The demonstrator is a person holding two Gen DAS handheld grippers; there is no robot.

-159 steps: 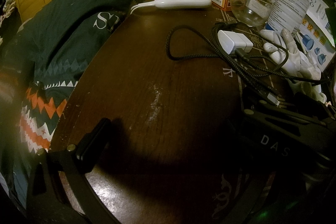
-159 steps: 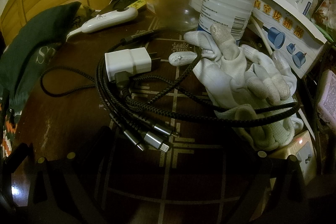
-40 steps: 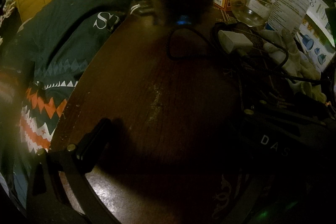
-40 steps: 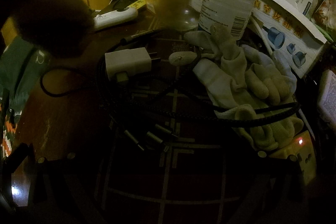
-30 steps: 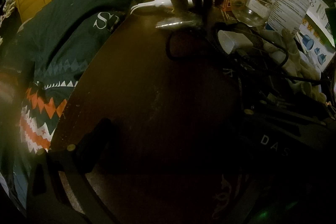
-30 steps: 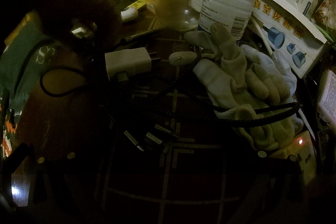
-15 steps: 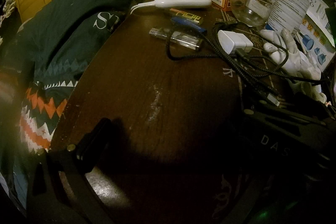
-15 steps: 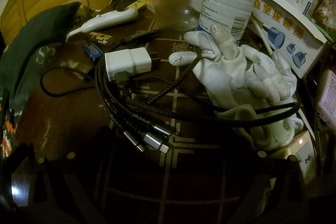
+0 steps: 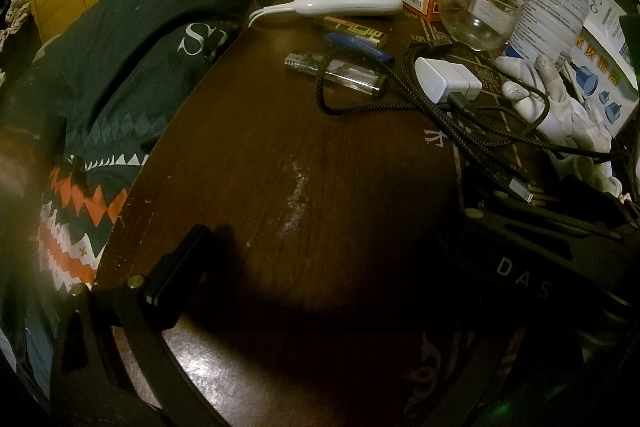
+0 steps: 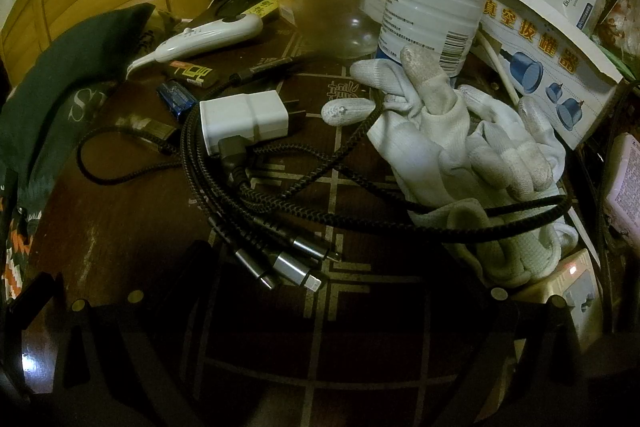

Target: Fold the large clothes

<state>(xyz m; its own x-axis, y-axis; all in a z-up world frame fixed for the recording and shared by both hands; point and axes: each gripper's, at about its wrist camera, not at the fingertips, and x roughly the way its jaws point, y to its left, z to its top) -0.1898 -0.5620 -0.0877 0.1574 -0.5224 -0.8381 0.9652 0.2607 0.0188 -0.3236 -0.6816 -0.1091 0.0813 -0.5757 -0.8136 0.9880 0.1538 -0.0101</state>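
— Lower left of your left view: where is the left gripper (image 9: 320, 267)?

— Jaws apart over bare dark table (image 9: 256, 163); its right finger is lost in shadow.

— And your right gripper (image 10: 312, 291)?

— Spread wide, both fingers dim, holding nothing, above the cable (image 10: 256, 195). The dark garment (image 9: 120, 39) lies off the table's left edge, partly cut off.

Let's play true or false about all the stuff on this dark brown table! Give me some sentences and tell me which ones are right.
1. The white charger plug has a black braided cable in it. True.
2. The white cloth gloves are being worn. False: they lie on the dark brown wooden table.
3. The clear plastic lighter lies flat. True.
4. The dark green garment is folded on the table. False: it lies rumpled beside it.
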